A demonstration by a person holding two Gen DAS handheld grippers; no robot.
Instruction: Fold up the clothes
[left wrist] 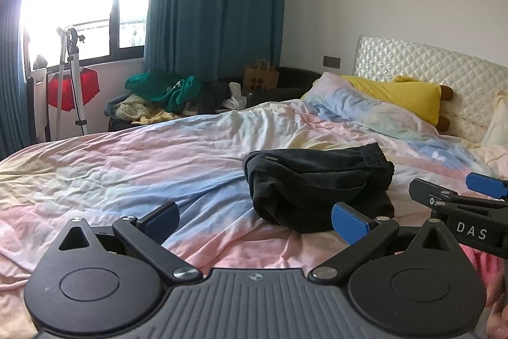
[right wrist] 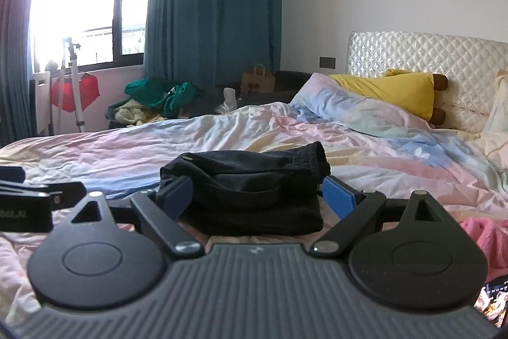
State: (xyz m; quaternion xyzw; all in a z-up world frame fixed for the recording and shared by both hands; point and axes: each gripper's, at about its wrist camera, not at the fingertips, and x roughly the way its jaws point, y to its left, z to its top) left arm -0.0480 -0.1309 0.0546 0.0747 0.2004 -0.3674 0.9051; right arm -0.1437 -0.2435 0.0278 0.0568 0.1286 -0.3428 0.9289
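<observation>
A black garment with an elastic waistband (left wrist: 317, 183) lies folded in a compact bundle on the pastel bed sheet (left wrist: 127, 167). My left gripper (left wrist: 257, 221) is open and empty, just short of the bundle's left front. The right gripper shows at the right edge of the left wrist view (left wrist: 451, 193). In the right wrist view the same black garment (right wrist: 250, 193) lies straight ahead, and my right gripper (right wrist: 258, 199) is open with its blue pads (right wrist: 336, 200) on either side of the bundle's near edge, not closed on it. The left gripper shows at the left edge (right wrist: 38, 193).
A pink cloth (right wrist: 482, 237) lies on the bed at the near right. Pillows (left wrist: 365, 107) and a yellow plush (left wrist: 400, 94) sit by the quilted headboard (left wrist: 422, 65). Beyond the bed are a pile of clothes (left wrist: 158, 97), a paper bag (left wrist: 260, 78) and a tripod (left wrist: 73, 78) by the window.
</observation>
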